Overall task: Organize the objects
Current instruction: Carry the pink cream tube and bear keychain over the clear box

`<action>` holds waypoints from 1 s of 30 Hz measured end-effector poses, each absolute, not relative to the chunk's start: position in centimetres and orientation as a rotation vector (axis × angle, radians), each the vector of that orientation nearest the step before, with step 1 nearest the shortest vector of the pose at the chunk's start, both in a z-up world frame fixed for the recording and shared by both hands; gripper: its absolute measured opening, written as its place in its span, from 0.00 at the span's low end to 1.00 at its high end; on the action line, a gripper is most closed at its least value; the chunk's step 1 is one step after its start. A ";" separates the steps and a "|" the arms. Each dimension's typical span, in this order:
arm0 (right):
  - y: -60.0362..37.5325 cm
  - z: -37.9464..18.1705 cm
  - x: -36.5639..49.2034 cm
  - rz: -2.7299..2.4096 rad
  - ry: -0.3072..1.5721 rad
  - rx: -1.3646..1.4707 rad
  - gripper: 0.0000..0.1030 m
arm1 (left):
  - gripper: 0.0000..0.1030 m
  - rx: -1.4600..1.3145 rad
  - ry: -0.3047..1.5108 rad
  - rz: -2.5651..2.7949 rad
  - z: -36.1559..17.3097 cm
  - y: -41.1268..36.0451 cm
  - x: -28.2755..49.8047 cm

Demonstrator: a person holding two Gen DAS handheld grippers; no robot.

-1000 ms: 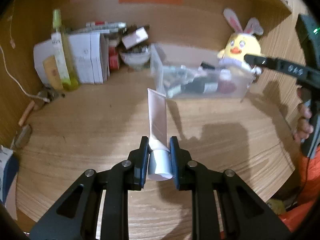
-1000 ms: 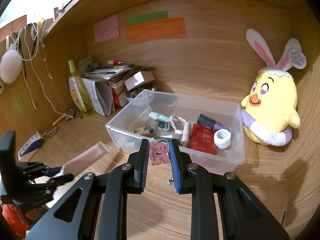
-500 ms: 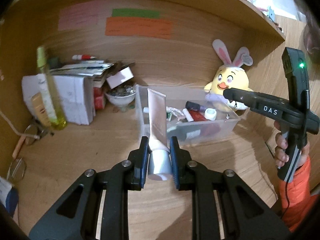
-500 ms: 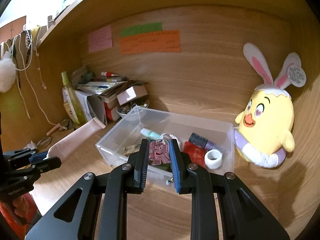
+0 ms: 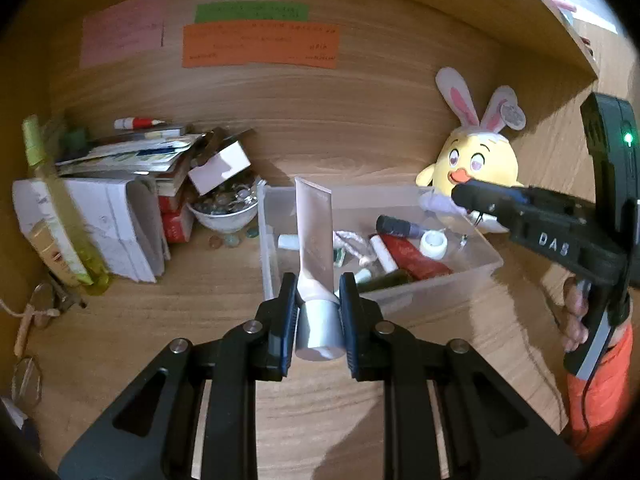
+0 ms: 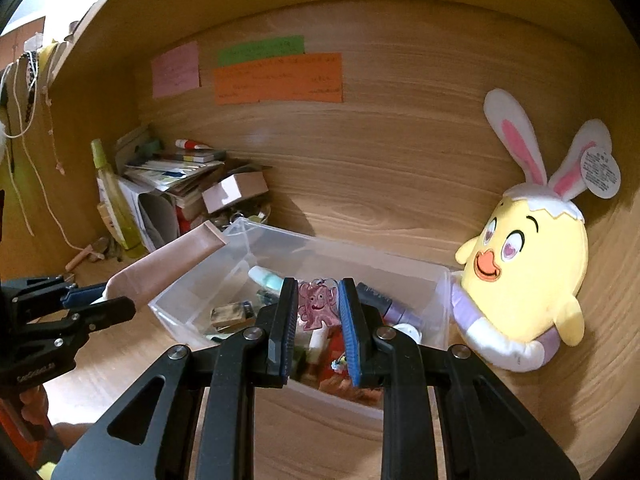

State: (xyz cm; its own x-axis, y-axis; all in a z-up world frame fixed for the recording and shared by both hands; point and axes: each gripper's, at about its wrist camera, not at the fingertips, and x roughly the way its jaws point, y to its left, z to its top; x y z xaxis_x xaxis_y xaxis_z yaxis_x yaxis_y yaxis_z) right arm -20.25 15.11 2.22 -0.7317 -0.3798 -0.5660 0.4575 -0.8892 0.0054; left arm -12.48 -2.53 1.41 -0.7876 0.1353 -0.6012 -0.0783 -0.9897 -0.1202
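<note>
Jaws of the left gripper (image 5: 318,320) clenched on the silver cap end of a pink tube (image 5: 314,232), long axis running straight out to 12 o'clock, crimped end up over the near-left corner of the clear bin (image 5: 440,284). Jaws of the right gripper (image 6: 318,322) pinch a small pink charm (image 6: 318,306), flat side to camera, hanging above the bin's middle; bin sits on the desk (image 5: 200,304), plush chick (image 6: 528,272) at 2 o'clock just beside its far-right wall. Key relation: right gripper is already over the bin interior, so it looks nearer to dropping; the tube's tip only crosses the bin's left edge, bin contents lying at 1 o'clock from the left jaws. Tube probably needs moving further right and tilting down before letting go, else it may catch the rim.
</note>
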 end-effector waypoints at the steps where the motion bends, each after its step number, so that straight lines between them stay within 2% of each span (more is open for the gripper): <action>1: 15.1 2.1 -20.6 -2.561 0.185 0.799 0.18 | 0.20 -0.974 -0.142 2.863 1.5 -2.5 -13.0; 14: 14.2 -2.2 -24.0 -2.515 0.177 0.957 0.18 | 0.20 -1.079 -0.135 2.785 -0.9 -1.2 -17.9; 30: 13.7 -5.1 -25.8 -2.466 0.178 1.097 0.18 | 0.20 -1.125 -0.124 2.720 -2.1 0.2 -19.8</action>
State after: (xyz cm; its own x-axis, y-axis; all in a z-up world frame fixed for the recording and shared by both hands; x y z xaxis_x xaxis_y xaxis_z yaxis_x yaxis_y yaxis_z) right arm -25.84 13.73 -5.06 -0.5928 -0.3345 -0.7326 0.4361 -0.8981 0.0572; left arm -19.77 0.19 -2.13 -0.6920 0.2111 -0.6903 -0.1473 -0.9775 -0.1512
